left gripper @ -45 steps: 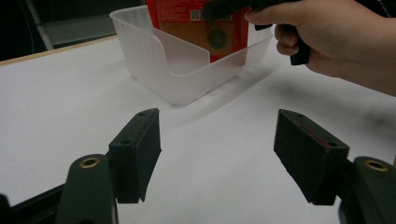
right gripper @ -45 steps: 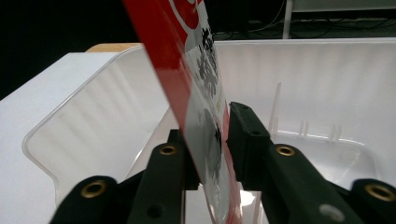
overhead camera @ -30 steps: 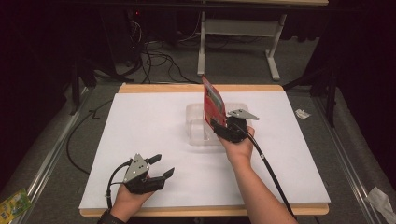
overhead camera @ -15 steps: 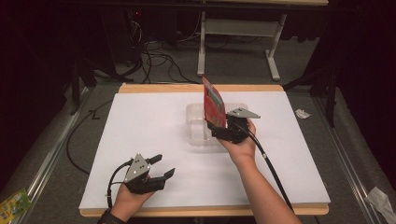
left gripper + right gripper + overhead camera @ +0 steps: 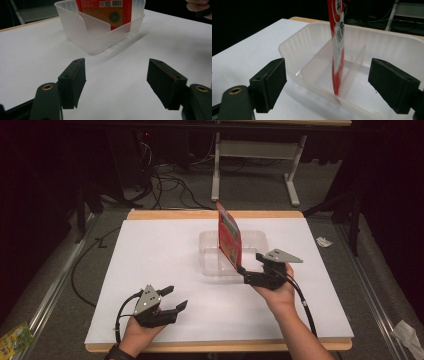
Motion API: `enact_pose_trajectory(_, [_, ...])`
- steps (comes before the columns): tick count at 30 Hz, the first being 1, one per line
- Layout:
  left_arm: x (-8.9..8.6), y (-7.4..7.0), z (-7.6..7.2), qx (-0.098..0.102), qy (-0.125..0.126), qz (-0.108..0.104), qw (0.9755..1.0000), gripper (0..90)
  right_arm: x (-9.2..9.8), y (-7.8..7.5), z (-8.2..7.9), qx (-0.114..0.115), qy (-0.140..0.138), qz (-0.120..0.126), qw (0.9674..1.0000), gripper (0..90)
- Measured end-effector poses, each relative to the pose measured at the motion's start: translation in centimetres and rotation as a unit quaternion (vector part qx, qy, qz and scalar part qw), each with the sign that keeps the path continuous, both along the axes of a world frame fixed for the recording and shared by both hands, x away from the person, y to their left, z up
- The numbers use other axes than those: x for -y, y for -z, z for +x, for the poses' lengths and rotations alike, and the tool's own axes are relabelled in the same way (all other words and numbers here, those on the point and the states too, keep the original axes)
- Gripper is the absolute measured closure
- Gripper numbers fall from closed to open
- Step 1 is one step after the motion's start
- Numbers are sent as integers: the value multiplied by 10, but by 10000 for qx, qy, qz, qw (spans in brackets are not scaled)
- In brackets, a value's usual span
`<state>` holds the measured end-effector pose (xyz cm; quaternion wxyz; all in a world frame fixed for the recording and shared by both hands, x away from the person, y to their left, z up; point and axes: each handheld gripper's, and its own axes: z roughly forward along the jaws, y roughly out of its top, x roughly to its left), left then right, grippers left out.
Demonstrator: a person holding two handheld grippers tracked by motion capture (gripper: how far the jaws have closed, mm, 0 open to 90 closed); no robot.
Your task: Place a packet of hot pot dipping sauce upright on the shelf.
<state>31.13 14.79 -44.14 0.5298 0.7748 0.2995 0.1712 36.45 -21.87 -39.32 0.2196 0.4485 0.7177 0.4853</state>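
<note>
The red packet [image 5: 229, 236] stood nearly upright on its edge inside the clear plastic tray [image 5: 210, 254] at mid-counter [image 5: 150, 250], leaning on the tray's inner divider; in my judgement it risked toppling out over the near rim, or the light tray sliding, should my right tongs [image 5: 243, 274] nudge either. Those right tongs were spread wide, holding nothing, with the packet standing apart between the jaws. My left tongs [image 5: 175, 299] were likewise wide and empty, near the counter's front edge, well apart from the tray.
</note>
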Motion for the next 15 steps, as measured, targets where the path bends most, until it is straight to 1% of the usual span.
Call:
enact_pose_trajectory(1, [0,0,0,-9,-5,-17,10000,320,14,2,-13,0,2,-20,10000,151])
enact_pose_trajectory(2, [1,2,0,-18,8,32,10000,320,21,3,-19,6,0,-21,10000,152])
enact_pose_trajectory(4, [1,2,0,-45,10,58,10000,319,35,6,-30,12,27,-88,10000,151])
enact_pose_trajectory(7, [2,3,1,-69,-53,-18,10000,318,56,12,-47,51,63,-92,9999,152])
enact_pose_trajectory(9, [3,5,0,-89,-56,70,9999,318,72,17,-60,16,140,-112,9998,152])
enact_pose_trajectory(10, [3,5,0,-89,-56,70,9999,317,72,17,-60,16,140,-112,9998,152])
enact_pose_trajectory(11, [3,5,0,-93,-44,139,9999,316,91,23,-77,29,253,-185,9995,152])
enact_pose_trajectory(13, [4,6,0,-143,-90,103,9998,317,107,31,-95,159,362,-220,9990,153])
enact_pose_trajectory(14, [4,7,0,-179,-115,80,9997,316,113,35,-101,216,414,-224,9987,153])
enact_pose_trajectory(15, [5,8,0,-215,-118,97,9997,316,119,40,-107,215,430,-178,9987,154])
